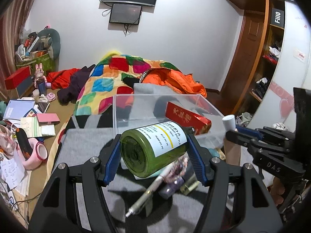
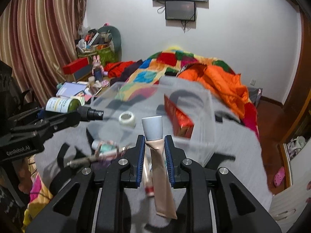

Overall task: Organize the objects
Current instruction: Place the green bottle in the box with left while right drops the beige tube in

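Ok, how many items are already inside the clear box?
2 visible. A red box leans inside the clear box toward its right side; a small white jar sits near its left. Motion blur could hide more.

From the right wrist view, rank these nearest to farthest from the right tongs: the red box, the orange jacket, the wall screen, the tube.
1. Tube: clamped between the right tongs, white cap forward.
2. Red box: just ahead, inside the clear bin.
3. Orange jacket: beyond the bin, on the bed, right of centre.
4. Wall screen: on the far wall, top.
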Demonstrator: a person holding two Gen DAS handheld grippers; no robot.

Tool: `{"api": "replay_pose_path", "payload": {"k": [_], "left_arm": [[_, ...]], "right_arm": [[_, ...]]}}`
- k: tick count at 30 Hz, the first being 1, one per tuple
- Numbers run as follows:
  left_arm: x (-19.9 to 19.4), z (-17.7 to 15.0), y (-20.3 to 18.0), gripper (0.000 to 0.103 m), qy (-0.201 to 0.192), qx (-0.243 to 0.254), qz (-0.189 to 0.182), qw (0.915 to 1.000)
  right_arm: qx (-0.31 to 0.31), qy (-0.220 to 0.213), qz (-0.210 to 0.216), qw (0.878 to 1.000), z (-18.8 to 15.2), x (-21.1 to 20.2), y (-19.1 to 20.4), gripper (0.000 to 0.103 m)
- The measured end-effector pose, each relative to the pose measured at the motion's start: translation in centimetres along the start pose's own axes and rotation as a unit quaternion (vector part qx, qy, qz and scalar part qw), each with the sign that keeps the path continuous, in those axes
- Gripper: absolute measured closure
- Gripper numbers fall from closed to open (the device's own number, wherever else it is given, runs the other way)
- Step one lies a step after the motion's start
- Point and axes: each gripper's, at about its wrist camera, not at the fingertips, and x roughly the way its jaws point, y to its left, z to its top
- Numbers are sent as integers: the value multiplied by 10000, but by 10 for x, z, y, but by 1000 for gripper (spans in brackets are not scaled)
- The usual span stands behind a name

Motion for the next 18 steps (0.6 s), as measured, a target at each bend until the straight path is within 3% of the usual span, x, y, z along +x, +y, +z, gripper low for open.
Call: {"api": "replay_pose_path", "payload": {"k": [11,18], "left_arm": [[32,13,10,39,224,-105,21,9997],[55,21,16,39,417,-105,46,9991]], "right_arm": [[31,-211,8,9998,38,16,-5,85],[107,-43,-11,9999,46,45,-11,85]]}}
